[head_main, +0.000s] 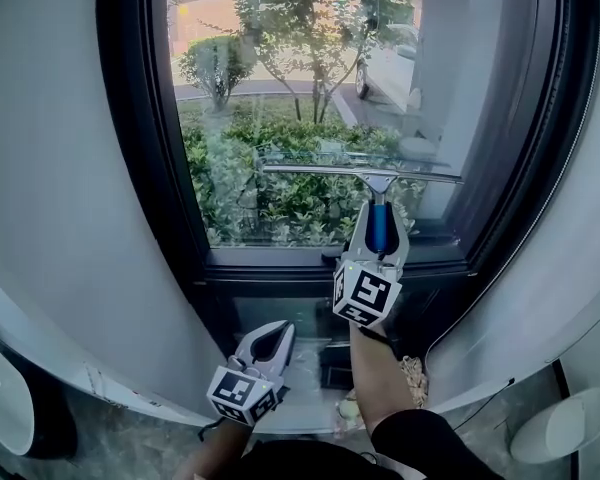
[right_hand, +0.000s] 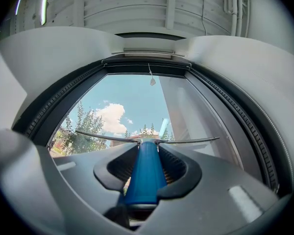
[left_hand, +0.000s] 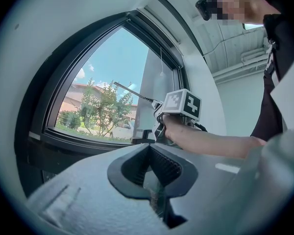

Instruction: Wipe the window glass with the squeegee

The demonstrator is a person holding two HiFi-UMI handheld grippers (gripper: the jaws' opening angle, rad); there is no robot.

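The left gripper (head_main: 279,329) hangs low, under the bottom edge of the window frame (head_main: 130,118). Its tongs are pressed together and there is nothing between them. The left gripper view shows this too: the two pads meet at the tip.

Above it is the window glass (head_main: 300,78). Through it you can see bushes, a tree and a white car outside.

The squeegee (head_main: 360,171) is on the lower part of the glass, more to the right side. Its long thin bar lies flat, from side to side, and its right end is near the right edge of the glass. The bar seems to rest against the glass, but I cannot be sure that it touches all the way along.

The right gripper (head_main: 380,214) is just below the bar. Its tongs pinch the blue handle (head_main: 380,232), which points straight down from the middle of the bar. The right gripper view shows the handle sitting tight between the two ribbed pads.

I think the squeegee is light and easy to lift. The bar looks stiff, like metal, and its wiping edge is likely soft rubber. The handle looks smooth and round, so it could twist or slip in a loose grip. The handle is the best place to hold it, right in the middle, so both ends of the bar press on the glass the same.
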